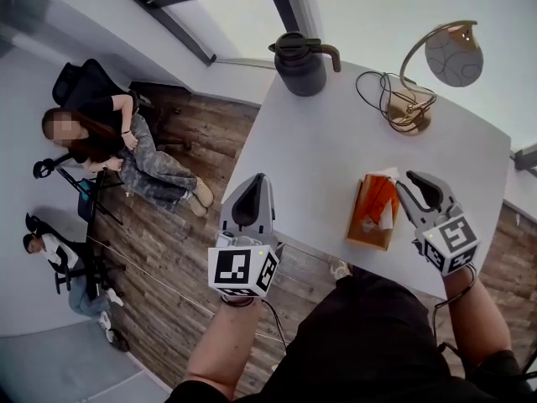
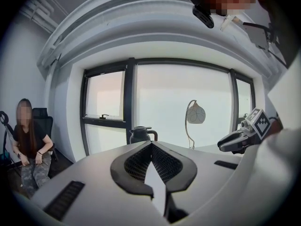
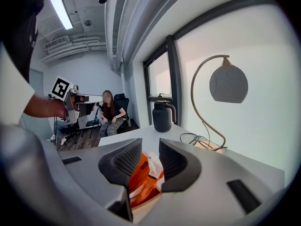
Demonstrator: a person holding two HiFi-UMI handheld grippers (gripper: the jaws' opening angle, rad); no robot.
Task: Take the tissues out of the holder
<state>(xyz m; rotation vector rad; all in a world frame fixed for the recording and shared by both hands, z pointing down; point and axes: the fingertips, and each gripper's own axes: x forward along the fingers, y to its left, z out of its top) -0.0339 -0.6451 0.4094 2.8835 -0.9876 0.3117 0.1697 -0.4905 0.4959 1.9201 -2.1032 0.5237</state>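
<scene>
- While the right hand-held gripper (image 3: 150, 143) is hanging just over the orange tissue holder (image 1: 372, 215) at the lower right of the desk (image 1: 319, 141), its jaws are standing partly apart, framing the holder's top and the white tissues (image 3: 153, 165) without pressing on anything.
- Off the desk's lower left edge, the left hand-held gripper (image 2: 151, 144) is pointing across the room with its jaws closed together at the tips and, as far as I can judge, nothing gripped.
- My first worry is that the jaws may be closing on the holder's orange wall along with the paper, because both are sitting in the same gap; the whole holder would then be lifting.
- With the left hand-held gripper well apart from the holder and nothing bracing it, a light holder is likely to be sliding or tipping toward the near desk edge during a pull.
- Too shallow a pinch is also risking a torn sheet or a slipping one.
- Counting: two hand-held grippers, one tissue holder, one black jug (image 1: 299, 61) at the upper middle, one arched lamp (image 1: 440, 61) with its looped cable (image 1: 379, 91) at the upper right, and two people seated at the left, (image 1: 105, 145) and (image 1: 52, 254).
- How many tissues are sitting inside I cannot tell; only one white bunch is showing.
</scene>
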